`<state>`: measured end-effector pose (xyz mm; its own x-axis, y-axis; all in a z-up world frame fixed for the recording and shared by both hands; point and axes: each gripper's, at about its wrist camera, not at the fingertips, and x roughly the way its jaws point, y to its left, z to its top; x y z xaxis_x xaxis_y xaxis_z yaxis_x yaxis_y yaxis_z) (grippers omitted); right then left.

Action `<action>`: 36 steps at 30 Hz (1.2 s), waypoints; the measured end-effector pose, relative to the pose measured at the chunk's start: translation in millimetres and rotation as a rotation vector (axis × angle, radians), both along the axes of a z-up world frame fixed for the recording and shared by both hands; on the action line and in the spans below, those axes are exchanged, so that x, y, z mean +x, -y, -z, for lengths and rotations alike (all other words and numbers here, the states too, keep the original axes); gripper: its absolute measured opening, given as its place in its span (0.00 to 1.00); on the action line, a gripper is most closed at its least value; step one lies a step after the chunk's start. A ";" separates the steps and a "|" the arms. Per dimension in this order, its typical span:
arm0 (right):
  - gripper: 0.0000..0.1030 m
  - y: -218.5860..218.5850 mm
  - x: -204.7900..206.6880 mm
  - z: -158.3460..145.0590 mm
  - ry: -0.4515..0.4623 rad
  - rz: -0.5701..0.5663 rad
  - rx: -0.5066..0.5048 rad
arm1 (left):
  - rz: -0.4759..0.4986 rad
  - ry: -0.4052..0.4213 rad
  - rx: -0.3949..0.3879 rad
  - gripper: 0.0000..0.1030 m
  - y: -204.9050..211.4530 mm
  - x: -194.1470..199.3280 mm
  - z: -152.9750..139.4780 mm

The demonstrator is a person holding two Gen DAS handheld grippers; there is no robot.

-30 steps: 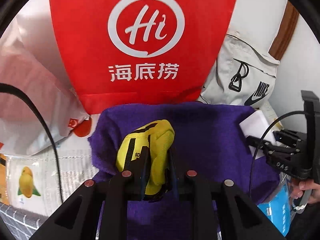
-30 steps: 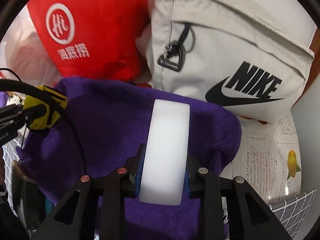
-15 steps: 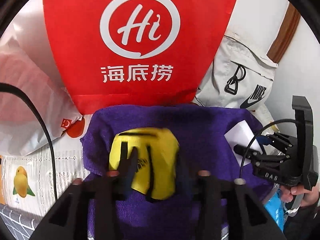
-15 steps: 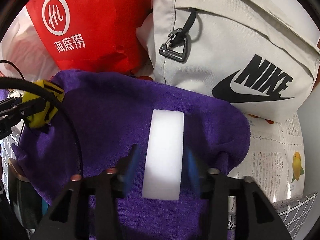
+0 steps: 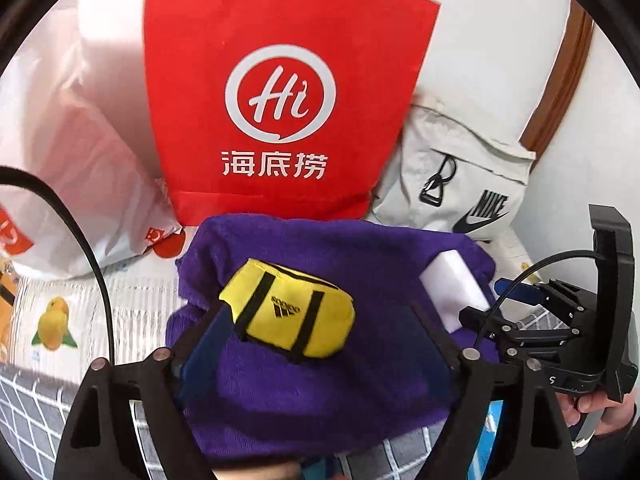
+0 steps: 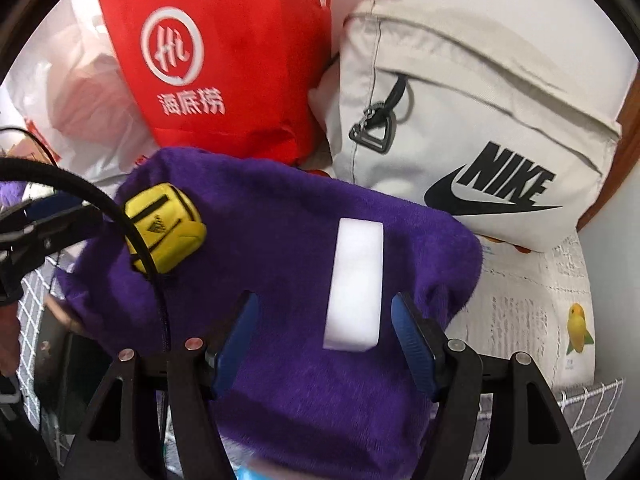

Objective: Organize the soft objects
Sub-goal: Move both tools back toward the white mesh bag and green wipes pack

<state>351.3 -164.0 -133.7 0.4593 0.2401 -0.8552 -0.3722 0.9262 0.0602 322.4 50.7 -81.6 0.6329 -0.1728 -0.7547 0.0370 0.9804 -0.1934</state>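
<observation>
1. Lying on the purple towel (image 5: 320, 380), the yellow pouch (image 5: 290, 312) sat loose ahead of my spread left gripper (image 5: 316, 344).
2. My right gripper (image 6: 324, 336) gaped around the white sponge (image 6: 354, 284), touching neither side.
3. Only the left view showed my right hand (image 5: 604, 412); the towel's near edge was cut off.

purple towel (image 5: 320, 380) near edge cut off (bottom) | blue packet (image 6: 256, 472) beneath mostly hidden
</observation>
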 end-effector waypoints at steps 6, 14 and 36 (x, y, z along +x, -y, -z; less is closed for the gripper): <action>0.66 8.8 -37.3 -25.7 0.042 0.011 0.051 | -0.003 -0.044 0.101 0.83 4.6 -35.3 -4.5; 0.67 17.8 -93.8 -47.7 0.089 0.016 0.095 | -0.016 -0.028 0.093 0.83 -3.0 -104.4 -14.2; 0.69 -9.6 -259.4 -7.3 -0.035 -0.029 0.226 | -0.141 -0.124 -0.037 0.83 -42.6 -265.3 49.7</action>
